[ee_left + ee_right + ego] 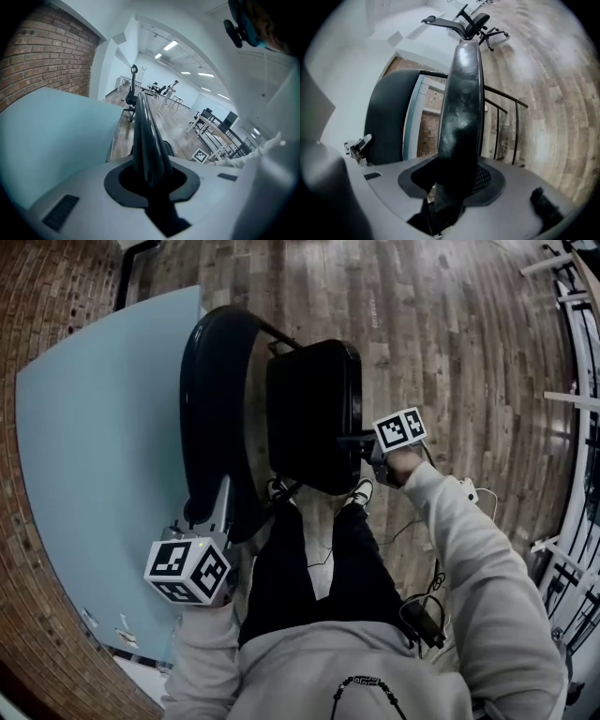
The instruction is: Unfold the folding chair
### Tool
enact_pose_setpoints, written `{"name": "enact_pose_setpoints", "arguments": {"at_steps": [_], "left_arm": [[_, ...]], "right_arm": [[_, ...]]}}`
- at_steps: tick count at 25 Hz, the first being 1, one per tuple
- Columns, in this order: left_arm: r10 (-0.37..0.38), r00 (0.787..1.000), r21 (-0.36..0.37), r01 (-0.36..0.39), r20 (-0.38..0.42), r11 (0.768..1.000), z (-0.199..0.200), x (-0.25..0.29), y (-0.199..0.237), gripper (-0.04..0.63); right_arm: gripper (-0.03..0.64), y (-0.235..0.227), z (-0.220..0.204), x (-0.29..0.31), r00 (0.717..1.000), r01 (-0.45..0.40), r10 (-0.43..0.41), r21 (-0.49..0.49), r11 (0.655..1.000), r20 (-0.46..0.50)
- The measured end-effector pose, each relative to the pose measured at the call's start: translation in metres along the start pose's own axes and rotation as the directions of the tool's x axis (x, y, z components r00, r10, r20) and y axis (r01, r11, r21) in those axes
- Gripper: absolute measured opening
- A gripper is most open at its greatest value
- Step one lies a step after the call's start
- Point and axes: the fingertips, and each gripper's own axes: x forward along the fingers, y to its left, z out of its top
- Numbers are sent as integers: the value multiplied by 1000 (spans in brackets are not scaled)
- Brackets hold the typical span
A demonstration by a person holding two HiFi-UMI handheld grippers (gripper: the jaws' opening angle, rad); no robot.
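A black folding chair stands in front of me on the wood floor. Its curved backrest (211,399) is at the left and its flat seat (312,413) at the right. My left gripper (217,507) is shut on the backrest's lower edge; in the left gripper view that thin black edge (145,131) runs straight out from between the jaws (152,180). My right gripper (361,440) is shut on the seat's right rim. In the right gripper view the seat (461,103) rises edge-on from the jaws (452,183), with the chair's thin metal legs (506,126) behind it.
A pale blue panel (94,474) leans on the brick wall (37,296), close behind the backrest. My legs (309,559) stand right at the chair. White cables (469,493) lie on the floor (450,334) at the right, tables (577,352) beyond. An office chair (476,23) stands far off.
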Motion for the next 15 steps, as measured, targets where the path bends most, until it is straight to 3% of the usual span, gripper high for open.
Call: {"name": "enact_pose_setpoints", "arguments": {"at_steps": [8,15], "left_arm": [[-35,999,-104,32,-27,994,-30,40,-41,77],[-61,998,-174,54,-35,983,-63,67,-36,74]], "right_arm": [[158,-112,-32,-67,974,-223,222,10,975,53],[161,-204,-55,-83,906,-413,412,-15,911,98]]}}
